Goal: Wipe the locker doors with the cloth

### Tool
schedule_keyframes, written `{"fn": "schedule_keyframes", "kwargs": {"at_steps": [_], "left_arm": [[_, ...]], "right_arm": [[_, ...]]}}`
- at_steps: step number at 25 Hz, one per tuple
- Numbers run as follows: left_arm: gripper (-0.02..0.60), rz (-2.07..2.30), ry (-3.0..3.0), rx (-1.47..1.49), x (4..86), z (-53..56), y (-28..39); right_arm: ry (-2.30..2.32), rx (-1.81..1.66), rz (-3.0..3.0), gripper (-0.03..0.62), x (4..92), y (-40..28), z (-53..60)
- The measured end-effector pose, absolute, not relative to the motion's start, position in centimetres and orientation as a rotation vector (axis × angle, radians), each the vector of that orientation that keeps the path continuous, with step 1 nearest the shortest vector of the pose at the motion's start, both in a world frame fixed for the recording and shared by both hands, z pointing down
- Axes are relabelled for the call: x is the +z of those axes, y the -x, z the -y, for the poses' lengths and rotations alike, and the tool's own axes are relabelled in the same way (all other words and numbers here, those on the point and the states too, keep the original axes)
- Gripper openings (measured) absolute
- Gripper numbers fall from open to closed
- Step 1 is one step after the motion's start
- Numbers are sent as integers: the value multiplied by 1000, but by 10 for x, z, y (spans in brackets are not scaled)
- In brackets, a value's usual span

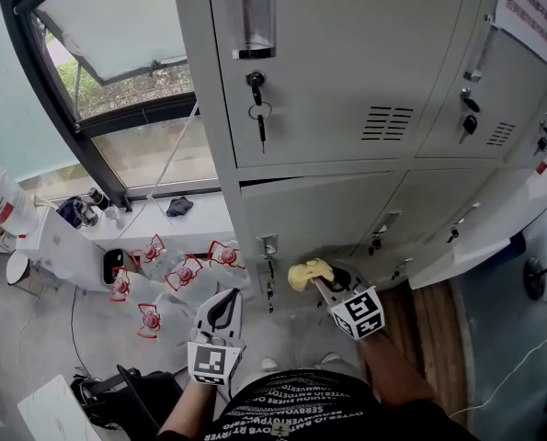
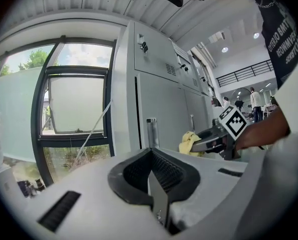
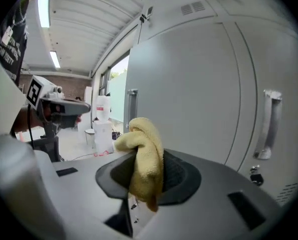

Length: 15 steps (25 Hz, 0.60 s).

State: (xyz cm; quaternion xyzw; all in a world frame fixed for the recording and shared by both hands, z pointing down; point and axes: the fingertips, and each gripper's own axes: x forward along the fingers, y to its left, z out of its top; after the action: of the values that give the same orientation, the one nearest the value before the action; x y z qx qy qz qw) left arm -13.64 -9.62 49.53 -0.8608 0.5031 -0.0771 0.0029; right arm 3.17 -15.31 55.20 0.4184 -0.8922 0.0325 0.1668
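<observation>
Grey lockers (image 1: 347, 81) are standing beside a window (image 1: 117, 26), their insides not showing, a key (image 1: 260, 127) hanging from the upper door's lock; the right gripper (image 1: 317, 281) is clamping a bunched yellow cloth (image 1: 302, 274) close to the lower door (image 1: 337, 214), beside its handle (image 1: 269, 246), contact unclear; the left gripper (image 1: 223, 307) is hovering apart over the floor, jaws pressed together on nothing.

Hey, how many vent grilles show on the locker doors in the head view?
2. One vent grille is on the upper left door; the second vent grille is on the next upper door to its right. More may be hidden.
</observation>
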Motion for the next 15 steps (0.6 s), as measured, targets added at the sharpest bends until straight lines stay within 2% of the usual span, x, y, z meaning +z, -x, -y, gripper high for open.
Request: {"fn": "schedule_keyframes", "kwargs": {"at_steps": [9, 15], "left_arm": [[4, -1430, 2784, -272, 509, 100, 103], [5, -1293, 2825, -286, 502, 100, 28]], "right_arm": [[-1370, 128, 2538, 87, 513, -77, 125], [-1479, 132, 2519, 87, 501, -140, 108]]}}
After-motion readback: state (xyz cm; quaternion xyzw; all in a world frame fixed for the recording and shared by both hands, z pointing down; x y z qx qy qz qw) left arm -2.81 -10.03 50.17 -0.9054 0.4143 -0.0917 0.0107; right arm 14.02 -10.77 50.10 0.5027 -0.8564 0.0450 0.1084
